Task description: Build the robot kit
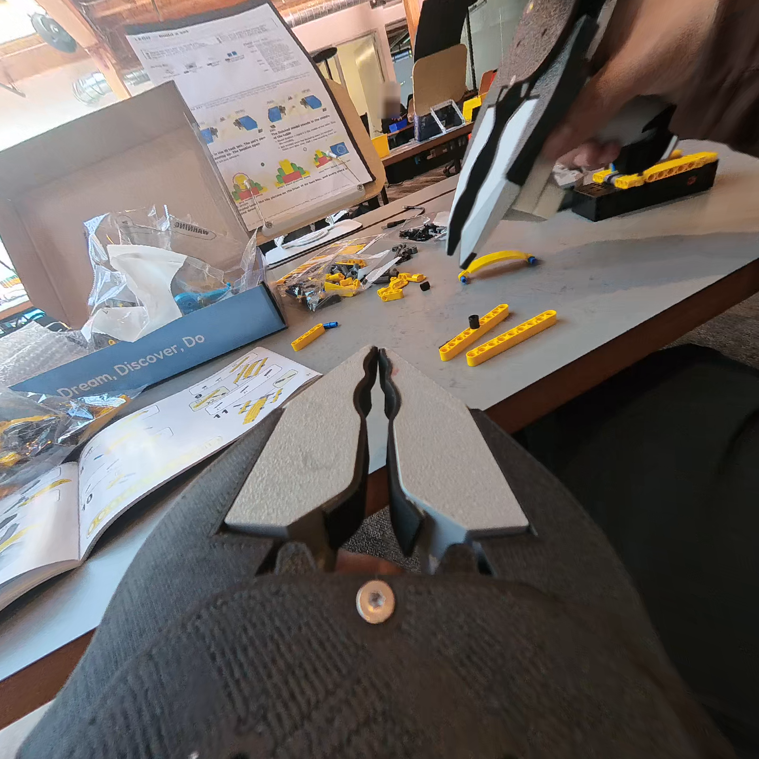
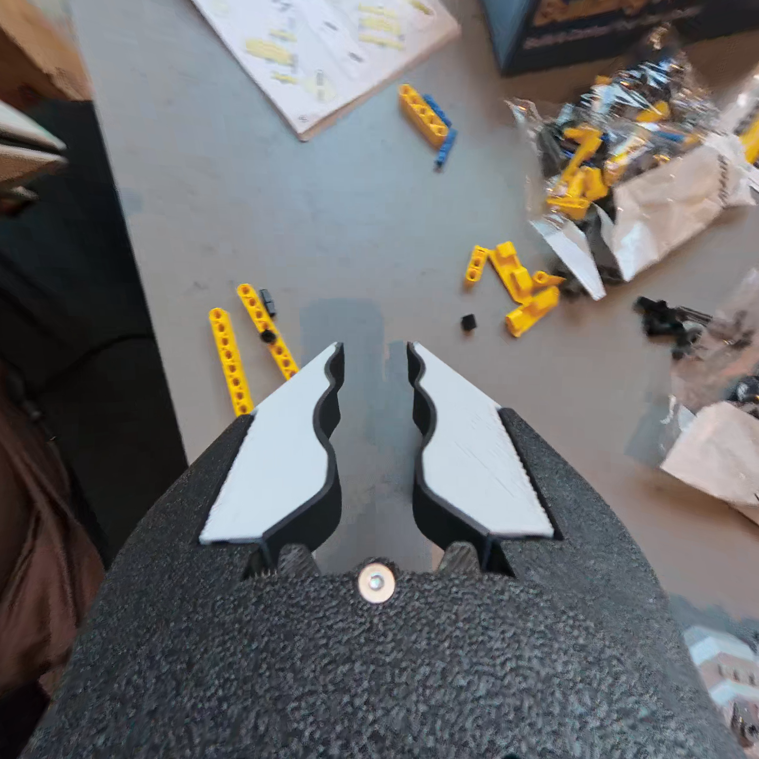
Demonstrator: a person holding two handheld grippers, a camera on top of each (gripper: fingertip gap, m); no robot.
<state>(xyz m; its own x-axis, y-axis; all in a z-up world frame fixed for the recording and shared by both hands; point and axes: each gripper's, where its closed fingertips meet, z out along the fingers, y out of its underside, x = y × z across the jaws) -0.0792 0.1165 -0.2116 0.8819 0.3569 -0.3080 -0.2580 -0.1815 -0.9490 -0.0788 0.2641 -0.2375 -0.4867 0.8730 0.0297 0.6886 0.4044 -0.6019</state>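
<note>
My left gripper (image 1: 378,351) is shut and empty, hovering over the front edge of the grey table (image 1: 595,279). My right gripper (image 2: 376,349) is open and empty above bare table; it also shows in the left wrist view (image 1: 460,258), tips just above a curved yellow piece (image 1: 497,263). Two long yellow beams (image 1: 511,337) (image 2: 228,361) lie side by side near the front edge, one with a black pin (image 2: 267,336) in it. A small black piece (image 2: 468,321) and a cluster of small yellow parts (image 2: 517,283) lie to its right.
A short yellow beam with a blue pin (image 1: 308,336) lies by an open instruction booklet (image 1: 185,415). A blue box (image 1: 156,349) holds plastic bags. An opened bag of parts (image 2: 636,164), an upright instruction board (image 1: 254,123) and a black-and-yellow assembly (image 1: 645,185) stand farther back. One gripper's finger ends stand about 15 cm off the other's. To reach the small black piece (image 2: 468,321) in a straight line is about 6 cm for my right fingers, about 20 cm for my left. Look for it in the left wrist view (image 1: 424,287) too.
</note>
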